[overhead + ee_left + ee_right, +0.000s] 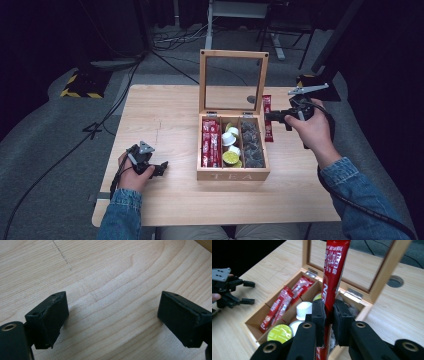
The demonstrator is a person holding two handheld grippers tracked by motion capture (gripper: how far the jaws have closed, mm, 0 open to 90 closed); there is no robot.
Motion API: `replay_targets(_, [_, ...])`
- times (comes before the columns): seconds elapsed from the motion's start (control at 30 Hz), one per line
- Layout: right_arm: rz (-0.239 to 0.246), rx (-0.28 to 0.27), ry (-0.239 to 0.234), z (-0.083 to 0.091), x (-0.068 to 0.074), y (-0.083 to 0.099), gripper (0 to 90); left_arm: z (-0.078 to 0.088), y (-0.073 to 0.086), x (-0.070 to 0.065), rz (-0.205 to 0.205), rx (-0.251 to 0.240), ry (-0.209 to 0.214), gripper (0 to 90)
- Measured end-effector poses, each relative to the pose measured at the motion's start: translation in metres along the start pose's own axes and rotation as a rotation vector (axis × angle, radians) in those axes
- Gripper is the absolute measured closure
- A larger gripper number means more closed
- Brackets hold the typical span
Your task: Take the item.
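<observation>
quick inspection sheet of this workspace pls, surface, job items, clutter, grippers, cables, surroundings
surface: light wooden table, bare wood, round cable hole behind the box
job's things: wooden tea box, glass lid upright and open; three compartments: red sachets on its left, round capsules in the middle, dark tea bags on its right; one red stick sachet held beside the box's right side
clutter: nothing seen
grippers: left gripper rests on the table, fingers apart with nothing between them; right gripper shut on the red stick sachet
cables: one trails from each gripper; more lie on the floor behind the table
surroundings: grey carpet, yellow-black striped base at back left, dark room
</observation>
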State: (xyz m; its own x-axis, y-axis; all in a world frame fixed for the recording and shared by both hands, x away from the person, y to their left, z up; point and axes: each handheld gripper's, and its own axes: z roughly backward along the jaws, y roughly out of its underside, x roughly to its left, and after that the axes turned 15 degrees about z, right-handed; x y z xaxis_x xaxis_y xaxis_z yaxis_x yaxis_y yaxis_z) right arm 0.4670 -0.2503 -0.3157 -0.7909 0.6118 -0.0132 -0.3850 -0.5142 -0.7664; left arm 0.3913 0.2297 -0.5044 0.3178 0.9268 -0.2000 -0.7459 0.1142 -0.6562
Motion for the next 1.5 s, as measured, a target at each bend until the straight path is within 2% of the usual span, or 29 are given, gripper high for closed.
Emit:
replay_targets(0.23, [-0.040,0.008,0.044,0.008,-0.017,0.016,81.0,0.000,0.000,0.000,0.000,0.000,0.000,10.2])
replay_targets(0.33, [-0.036,0.017,0.079,0.009,-0.024,0.024,81.0,0.000,0.000,0.000,0.000,0.000,0.000,10.2])
replay_targets(0.7, [-0.107,0.043,0.119,0.005,-0.051,0.057,81.0,0.000,0.000,0.000,0.001,0.000,0.000,10.2])
replay_targets(1.17, [-0.141,0.091,0.162,-0.005,-0.073,0.087,81.0,0.000,0.000,0.000,0.001,0.000,0.000,10.2])
replay_targets(1.5, [-0.200,0.159,0.144,-0.017,-0.081,0.112,80.9,0.000,0.000,0.000,0.001,0.000,0.000,10.2])
